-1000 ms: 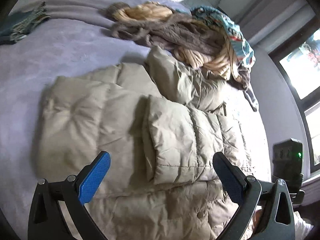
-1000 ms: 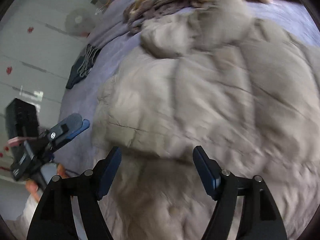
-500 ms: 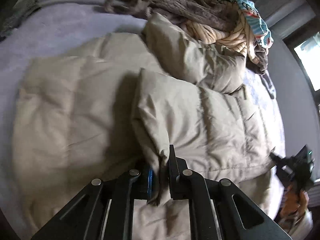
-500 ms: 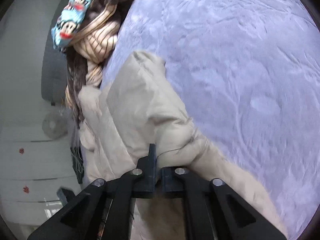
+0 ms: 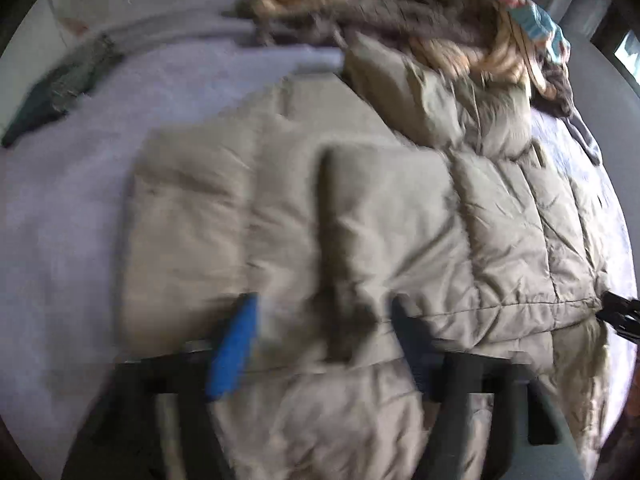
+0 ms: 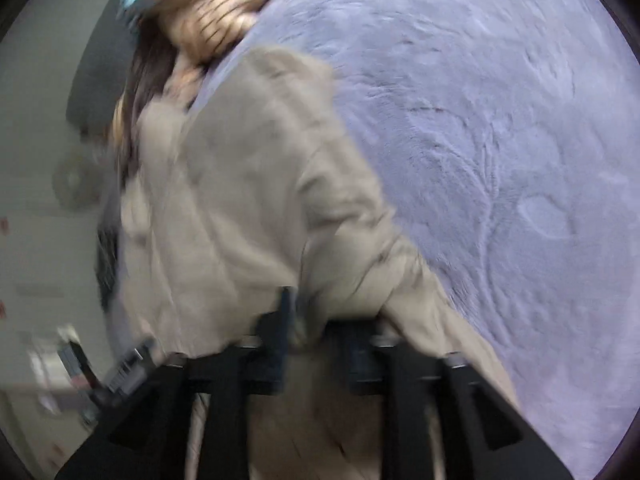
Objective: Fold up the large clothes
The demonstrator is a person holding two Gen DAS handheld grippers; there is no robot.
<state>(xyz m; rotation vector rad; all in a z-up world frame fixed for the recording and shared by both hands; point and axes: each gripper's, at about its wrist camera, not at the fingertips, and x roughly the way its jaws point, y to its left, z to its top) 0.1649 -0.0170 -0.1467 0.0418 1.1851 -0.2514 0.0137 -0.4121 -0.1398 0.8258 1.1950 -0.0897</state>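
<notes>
A beige puffer jacket [image 5: 400, 220] lies on the lavender bed cover [image 5: 60, 220], with one sleeve folded across its body. My left gripper [image 5: 320, 332] is open, its blue pad [image 5: 234, 352] and dark pad spread either side of the folded sleeve's end. In the right wrist view the jacket [image 6: 248, 200] hangs up in front of the camera. My right gripper [image 6: 316, 328] has its jaws a little apart with jacket fabric between them; the view is blurred. The right gripper's tip also shows at the jacket's right edge in the left wrist view [image 5: 618, 316].
A heap of other clothes [image 5: 420, 20], brown knit, striped cream and turquoise print, lies beyond the jacket's hood. A dark folded garment [image 5: 52, 92] lies at the bed's far left. The lavender cover [image 6: 500, 140] spreads to the right. A grey wall [image 5: 600, 52] borders the bed.
My left gripper was shut on the sleeve's edge half a second ago and has now opened and let it go. My right gripper's jaws have parted slightly around the fabric.
</notes>
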